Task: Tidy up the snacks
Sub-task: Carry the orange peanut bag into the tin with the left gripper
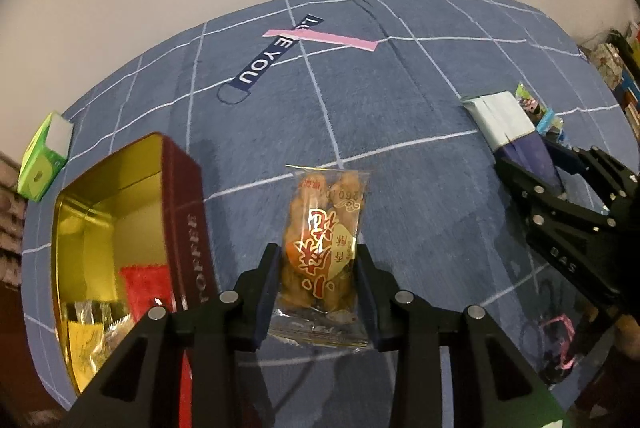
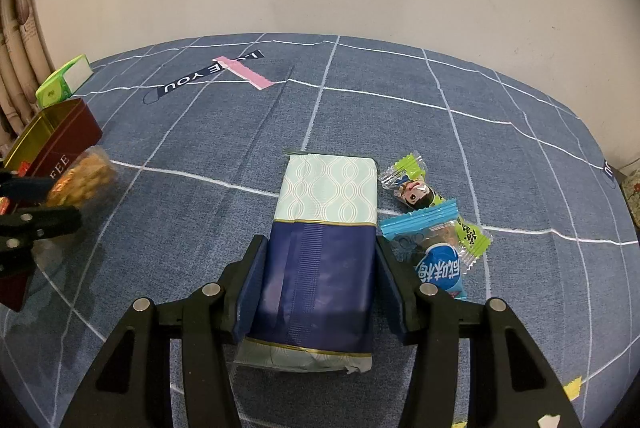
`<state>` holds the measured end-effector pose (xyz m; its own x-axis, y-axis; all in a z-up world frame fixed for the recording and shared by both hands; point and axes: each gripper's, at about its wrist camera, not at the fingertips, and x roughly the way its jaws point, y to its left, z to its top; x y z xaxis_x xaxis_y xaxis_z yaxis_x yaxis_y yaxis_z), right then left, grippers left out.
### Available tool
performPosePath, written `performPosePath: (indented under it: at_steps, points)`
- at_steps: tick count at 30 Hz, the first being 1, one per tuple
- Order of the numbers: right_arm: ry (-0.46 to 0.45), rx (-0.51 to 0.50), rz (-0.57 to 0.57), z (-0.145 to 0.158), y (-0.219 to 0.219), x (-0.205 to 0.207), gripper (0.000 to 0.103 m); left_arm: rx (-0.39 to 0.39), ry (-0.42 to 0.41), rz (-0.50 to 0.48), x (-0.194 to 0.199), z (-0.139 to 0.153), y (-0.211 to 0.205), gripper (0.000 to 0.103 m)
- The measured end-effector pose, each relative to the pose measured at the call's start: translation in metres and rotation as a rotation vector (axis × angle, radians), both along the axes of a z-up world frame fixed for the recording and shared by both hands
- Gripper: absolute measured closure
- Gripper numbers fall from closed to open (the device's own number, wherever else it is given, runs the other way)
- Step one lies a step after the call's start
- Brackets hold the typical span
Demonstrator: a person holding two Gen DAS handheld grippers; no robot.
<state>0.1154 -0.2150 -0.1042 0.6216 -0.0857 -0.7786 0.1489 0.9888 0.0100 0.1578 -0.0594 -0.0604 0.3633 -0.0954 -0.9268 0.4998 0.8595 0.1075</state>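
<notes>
Gold-lined open tin (image 1: 108, 228) sits just left of the left hand-held gripper (image 1: 318, 282), which is clamped on the fried-snack packet (image 1: 324, 244), long axis pointing away, while the right hand-held gripper (image 2: 318, 282) grips the blue pack (image 2: 324, 240).

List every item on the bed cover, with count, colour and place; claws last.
Fried-snack packet: one, clear with orange-red print, in left claw.
Tin: one, red outside, gold inside, open, left of that packet; wrappers inside.
Blue-and-pale pack: one, between right claw's fingers.
Small sweets: three, green and blue wrappers, right of the pack.
Green box: one, far left edge.
Pink strip: one, far side.
Left claw: shut on packet.
Right claw: around the pack.
</notes>
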Motion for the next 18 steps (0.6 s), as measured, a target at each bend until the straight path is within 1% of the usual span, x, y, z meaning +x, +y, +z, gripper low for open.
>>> performPosePath:
  at_steps: [6,10,14,18]
  points:
    - [0.000,0.000,0.000,0.000,0.000,0.000,0.055,-0.036,0.001,0.040,-0.009,0.017,0.012,0.066]
    - [0.000,0.000,0.000,0.000,0.000,0.000,0.055,-0.054,-0.013,0.070,-0.013,0.031,0.023,0.066]
    - [0.000,-0.001,0.000,0.000,0.000,-0.001,0.055,-0.077,-0.024,0.119,-0.014,0.047,0.045,0.066]
    - [0.001,-0.002,0.000,-0.001,0.000,-0.001,0.055,-0.066,-0.050,0.158,-0.013,0.058,0.072,0.066]
